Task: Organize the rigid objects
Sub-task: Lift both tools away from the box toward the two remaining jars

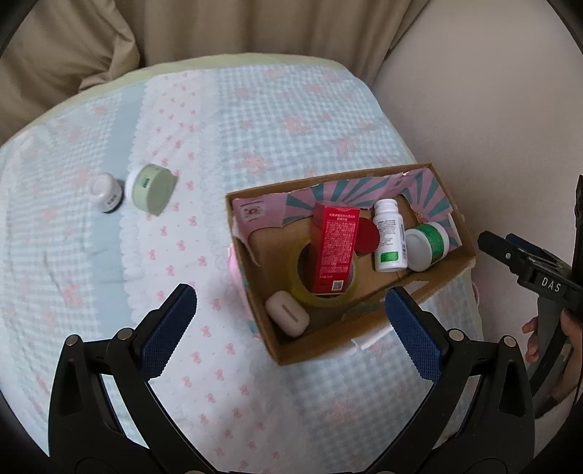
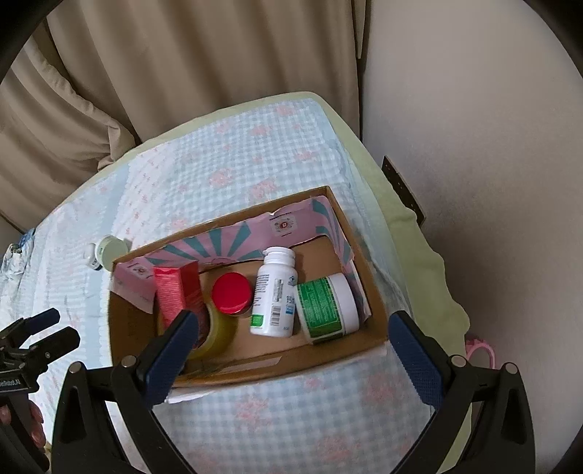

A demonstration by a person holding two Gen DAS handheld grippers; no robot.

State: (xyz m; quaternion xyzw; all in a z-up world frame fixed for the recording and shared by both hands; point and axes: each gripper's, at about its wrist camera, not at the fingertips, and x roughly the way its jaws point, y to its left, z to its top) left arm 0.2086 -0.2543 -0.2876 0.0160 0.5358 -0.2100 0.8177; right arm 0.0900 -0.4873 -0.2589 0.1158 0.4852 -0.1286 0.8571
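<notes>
A cardboard box (image 1: 368,330) (image 2: 277,368) sits on the checked cloth. Inside lie a red carton (image 1: 333,249) (image 2: 175,291), a tape roll (image 1: 298,288) (image 2: 218,330), a white case (image 1: 287,313), a red-lidded jar (image 1: 367,237) (image 2: 232,293), a white bottle (image 1: 390,235) (image 2: 275,291) and a green-labelled jar (image 1: 426,242) (image 2: 326,304). Outside, at the left, stand a small white-capped bottle (image 1: 106,192) and a pale green jar (image 1: 151,189) (image 2: 111,251). My left gripper (image 1: 291,321) is open above the box's near corner. My right gripper (image 2: 291,337) is open over the box's near wall.
The cloth (image 1: 255,127) covers a small table, with beige curtains (image 1: 237,25) behind and a pale wall (image 2: 473,146) at the right. The right gripper shows in the left wrist view (image 1: 524,262); the left gripper shows in the right wrist view (image 2: 40,335).
</notes>
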